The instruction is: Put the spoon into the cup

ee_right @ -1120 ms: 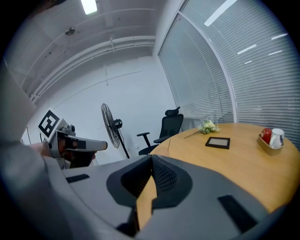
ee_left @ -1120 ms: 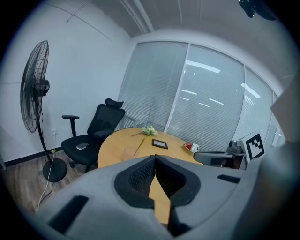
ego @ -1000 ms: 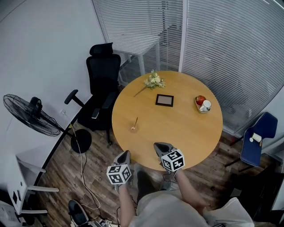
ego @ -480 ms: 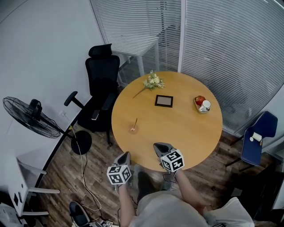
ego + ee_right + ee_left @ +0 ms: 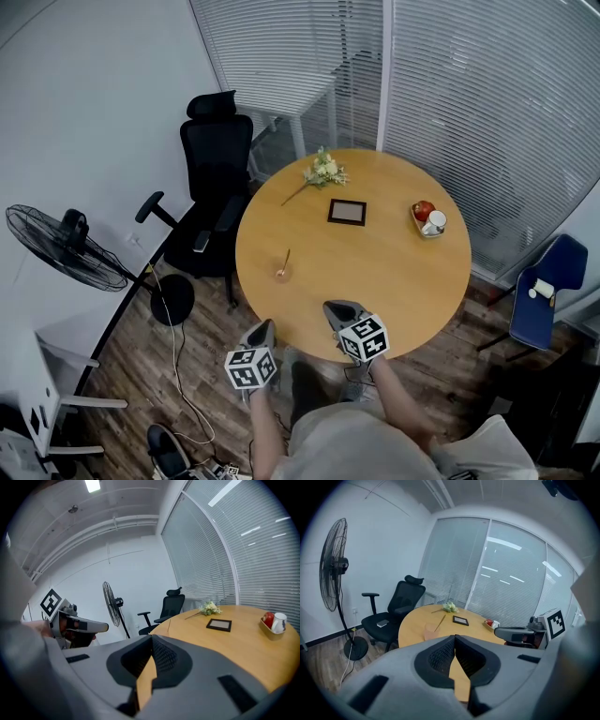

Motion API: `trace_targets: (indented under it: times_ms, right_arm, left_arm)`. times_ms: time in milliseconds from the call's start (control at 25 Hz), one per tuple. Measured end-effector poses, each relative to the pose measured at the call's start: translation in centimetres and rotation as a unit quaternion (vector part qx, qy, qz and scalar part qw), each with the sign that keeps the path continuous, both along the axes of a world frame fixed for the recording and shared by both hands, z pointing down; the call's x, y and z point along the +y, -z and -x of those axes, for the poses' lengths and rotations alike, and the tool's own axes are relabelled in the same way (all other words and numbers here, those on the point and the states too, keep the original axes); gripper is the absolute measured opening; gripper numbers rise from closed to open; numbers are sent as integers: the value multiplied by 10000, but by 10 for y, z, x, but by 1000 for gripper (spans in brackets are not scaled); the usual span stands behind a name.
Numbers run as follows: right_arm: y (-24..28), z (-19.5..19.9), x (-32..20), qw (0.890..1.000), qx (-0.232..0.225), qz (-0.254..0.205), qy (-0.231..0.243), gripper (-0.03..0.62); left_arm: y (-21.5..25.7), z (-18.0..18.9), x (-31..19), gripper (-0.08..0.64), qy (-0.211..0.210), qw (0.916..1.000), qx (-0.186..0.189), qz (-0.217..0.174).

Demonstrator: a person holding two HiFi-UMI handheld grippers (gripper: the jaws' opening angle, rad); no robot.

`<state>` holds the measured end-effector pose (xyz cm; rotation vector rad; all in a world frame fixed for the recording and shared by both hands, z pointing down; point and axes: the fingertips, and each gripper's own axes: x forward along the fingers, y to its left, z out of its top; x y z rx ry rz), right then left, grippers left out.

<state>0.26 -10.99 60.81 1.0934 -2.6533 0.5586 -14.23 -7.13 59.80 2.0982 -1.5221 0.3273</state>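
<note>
A small pale cup stands on the left part of the round wooden table. A thin spoon leans in it with its handle pointing up and away; the left gripper view shows the same cup and spoon. My left gripper hangs just off the table's near edge, shut and empty. My right gripper sits over the near rim, also shut with nothing in it. Both are well short of the cup.
Farther back on the table lie a flower sprig, a dark picture frame, and a small tray with a red apple and a white mug. A black office chair and a fan stand left, a blue chair right.
</note>
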Motion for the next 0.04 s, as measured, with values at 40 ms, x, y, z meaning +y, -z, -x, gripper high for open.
trace_targets:
  times_ms: [40]
  right_arm:
    - [0, 0, 0, 10000, -2, -1, 5, -2]
  left_arm:
    - [0, 0, 0, 8, -2, 10000, -4, 3]
